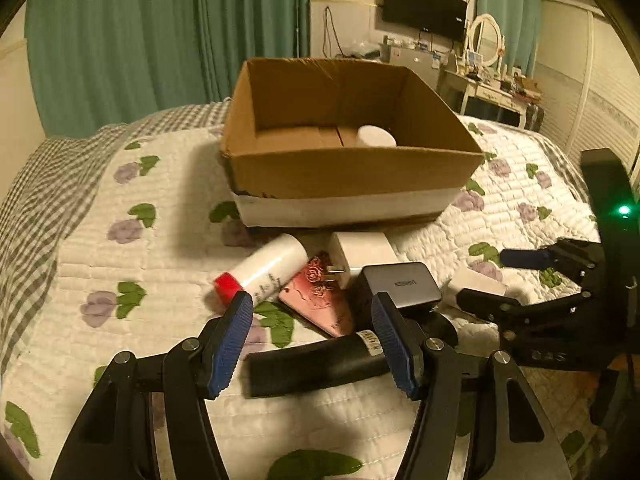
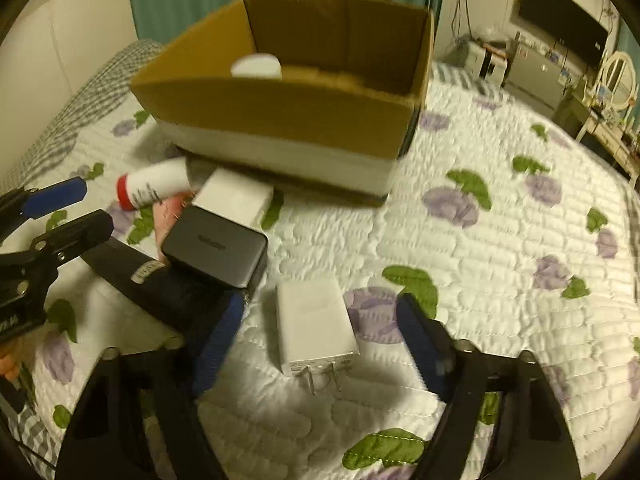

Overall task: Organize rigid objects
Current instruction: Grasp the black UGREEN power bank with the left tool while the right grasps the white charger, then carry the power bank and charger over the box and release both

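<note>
Jaws: both grippers spread, left gripper [image 1: 312, 344] around black tube [image 1: 320, 364], right gripper [image 2: 320, 344] around white charger [image 2: 314, 326].
Box [image 1: 352, 172]: on bed [image 1: 120, 264].

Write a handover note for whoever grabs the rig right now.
Left tongs: open, straddling the black cylindrical tube on the floral quilt; not gripped.
Right tongs: open, around the white two-prong plug adapter; not gripped.
Done: one white round object lies in the brown cardboard box.
Left, all in front of the box: red-capped white bottle, pink flat case, second white charger block, grey charger brick, plus the tube and adapter.
</note>
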Available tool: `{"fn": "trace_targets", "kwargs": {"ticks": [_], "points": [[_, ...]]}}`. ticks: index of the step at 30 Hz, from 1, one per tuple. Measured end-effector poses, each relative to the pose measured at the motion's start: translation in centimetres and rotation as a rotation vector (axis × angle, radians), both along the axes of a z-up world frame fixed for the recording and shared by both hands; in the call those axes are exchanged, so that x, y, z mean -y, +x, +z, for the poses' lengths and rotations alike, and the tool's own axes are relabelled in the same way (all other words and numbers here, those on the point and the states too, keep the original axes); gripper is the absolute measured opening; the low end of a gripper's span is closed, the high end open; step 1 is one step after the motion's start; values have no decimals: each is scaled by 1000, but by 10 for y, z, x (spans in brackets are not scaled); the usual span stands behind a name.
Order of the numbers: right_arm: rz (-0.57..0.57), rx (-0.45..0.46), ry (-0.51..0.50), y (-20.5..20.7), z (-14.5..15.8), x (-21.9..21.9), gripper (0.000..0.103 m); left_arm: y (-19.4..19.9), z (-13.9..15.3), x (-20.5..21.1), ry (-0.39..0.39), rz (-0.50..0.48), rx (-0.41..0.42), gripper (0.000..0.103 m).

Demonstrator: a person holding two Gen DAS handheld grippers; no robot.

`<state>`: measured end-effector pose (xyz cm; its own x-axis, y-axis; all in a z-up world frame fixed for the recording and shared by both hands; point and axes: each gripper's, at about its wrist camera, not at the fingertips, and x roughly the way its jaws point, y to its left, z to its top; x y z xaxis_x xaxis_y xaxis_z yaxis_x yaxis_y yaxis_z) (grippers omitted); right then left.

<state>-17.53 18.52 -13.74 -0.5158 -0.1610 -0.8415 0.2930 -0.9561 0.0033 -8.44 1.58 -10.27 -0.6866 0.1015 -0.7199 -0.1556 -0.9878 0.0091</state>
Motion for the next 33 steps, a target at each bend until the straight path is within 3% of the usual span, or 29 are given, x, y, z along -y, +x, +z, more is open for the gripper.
{"fn": "trace_targets", "kwargs": {"ticks": [3, 4, 5, 8, 14, 19, 23, 26, 30, 33], "points": [[2, 31, 0, -4, -8, 0, 61, -3, -2, -6, -10, 5, 10, 65], [10, 43, 5, -5, -10, 2, 48, -4, -3, -8, -17, 8, 13, 65], [20, 55, 8, -6, -12, 4, 43, -6, -4, -10, -15, 6, 18, 65], [17, 19, -2, -1, -4, 1, 42, -9, -6, -18, 1, -7, 38, 65], [-107, -134, -28, 7, 34, -30, 41, -14, -13, -41, 28, -7, 83, 65], [-153, -126, -82, 3, 35, -46, 41, -24, -23, -66, 38, -22, 122, 67], [-153, -128, -111, 4, 37, -48, 41, -37, -34, -73, 3, 19, 145, 69], [-161, -123, -127, 4, 37, -53, 41, -45, -39, -73, 18, 35, 170, 73], [-172, -117, -135, 3, 38, -55, 41, -53, -52, -85, -77, 51, 205, 75], [-174, -113, -135, 3, 37, -55, 41, -58, -58, -85, -93, 70, 220, 75]]}}
